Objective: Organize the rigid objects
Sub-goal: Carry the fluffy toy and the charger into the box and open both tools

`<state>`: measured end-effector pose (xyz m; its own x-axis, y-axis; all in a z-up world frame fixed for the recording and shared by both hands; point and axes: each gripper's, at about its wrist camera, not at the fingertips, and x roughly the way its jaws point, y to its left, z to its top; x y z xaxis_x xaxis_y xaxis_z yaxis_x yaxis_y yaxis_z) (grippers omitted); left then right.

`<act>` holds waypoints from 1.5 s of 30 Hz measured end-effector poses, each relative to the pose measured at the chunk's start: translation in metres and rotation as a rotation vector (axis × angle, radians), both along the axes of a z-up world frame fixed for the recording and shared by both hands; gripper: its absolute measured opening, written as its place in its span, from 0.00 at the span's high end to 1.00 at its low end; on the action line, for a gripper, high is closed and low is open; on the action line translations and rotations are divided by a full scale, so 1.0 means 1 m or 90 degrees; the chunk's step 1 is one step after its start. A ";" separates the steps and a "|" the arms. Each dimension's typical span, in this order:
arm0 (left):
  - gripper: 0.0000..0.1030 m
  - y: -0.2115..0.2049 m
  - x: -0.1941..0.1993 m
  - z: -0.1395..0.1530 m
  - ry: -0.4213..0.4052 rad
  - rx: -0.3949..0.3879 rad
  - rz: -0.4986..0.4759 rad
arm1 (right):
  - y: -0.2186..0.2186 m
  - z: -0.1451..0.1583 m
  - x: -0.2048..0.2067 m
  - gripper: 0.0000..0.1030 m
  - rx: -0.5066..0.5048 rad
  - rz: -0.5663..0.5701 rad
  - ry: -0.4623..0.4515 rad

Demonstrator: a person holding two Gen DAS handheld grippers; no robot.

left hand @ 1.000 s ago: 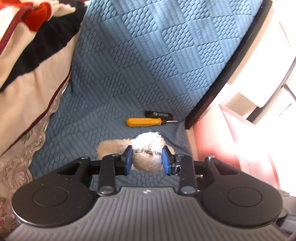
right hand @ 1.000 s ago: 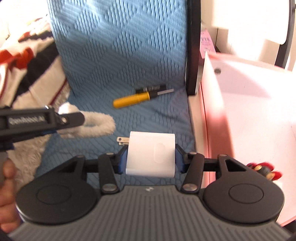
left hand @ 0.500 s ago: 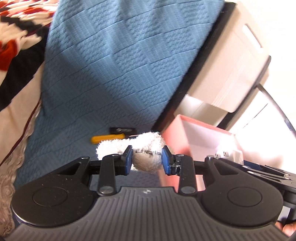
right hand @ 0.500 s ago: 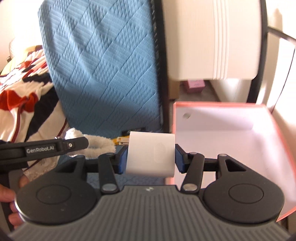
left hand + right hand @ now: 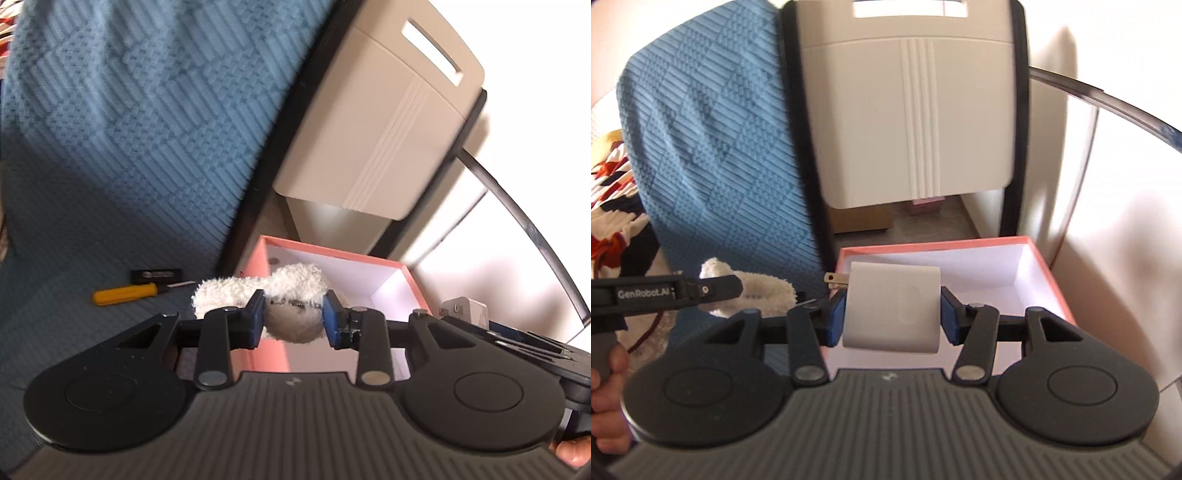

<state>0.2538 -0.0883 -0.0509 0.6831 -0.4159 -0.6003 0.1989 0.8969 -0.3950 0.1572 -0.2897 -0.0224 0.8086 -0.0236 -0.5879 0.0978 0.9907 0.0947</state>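
Your left gripper has its jaws closed on a white fluffy item; the blue pads press into its pile on both sides, and a second fluffy lobe sticks out to the left of the left pad. What the item is cannot be told. In the left wrist view it hangs over the near left corner of the pink box, partly above the box wall and partly above the blue bed cover.

Your right gripper has its jaws closed on a white plug adapter, gripped squarely by its two flat sides. Its metal prongs point left. In the right wrist view the adapter sits in front of the open box, over its near left part; whether it is above the rim or lower cannot be told. The box interior is white and the outside is pink.

On the bed cover, left of the box, lie a yellow-handled screwdriver and a small black flat item, just beside each other, the black one on the far side.

Behind the box stands a beige cabinet with a black frame. A patterned blanket lies at the far left. Your left hand shows at the left edge of the right wrist view, wrapped around the handle.
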 end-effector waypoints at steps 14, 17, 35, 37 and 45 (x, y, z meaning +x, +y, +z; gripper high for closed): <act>0.63 -0.109 0.012 -0.052 0.074 0.050 -0.108 | -0.087 -0.081 -0.020 0.48 0.039 -0.081 0.105; 0.63 -0.125 0.016 -0.065 0.097 0.071 -0.119 | -0.098 -0.098 -0.020 0.48 0.046 -0.093 0.133; 0.62 -0.151 0.014 -0.086 0.120 0.111 -0.145 | -0.117 -0.138 -0.018 0.47 0.093 -0.100 0.209; 0.58 -0.148 0.011 -0.082 0.115 0.106 -0.145 | -0.117 -0.137 -0.015 0.47 0.094 -0.103 0.209; 0.57 -0.122 -0.001 -0.063 0.074 0.089 -0.120 | -0.105 -0.111 -0.018 0.47 0.094 -0.081 0.166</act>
<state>0.2528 -0.2102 -0.1135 0.5243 -0.4369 -0.7309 0.3284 0.8957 -0.2998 0.1396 -0.3952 -0.1333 0.6268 -0.0136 -0.7790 0.2593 0.9465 0.1922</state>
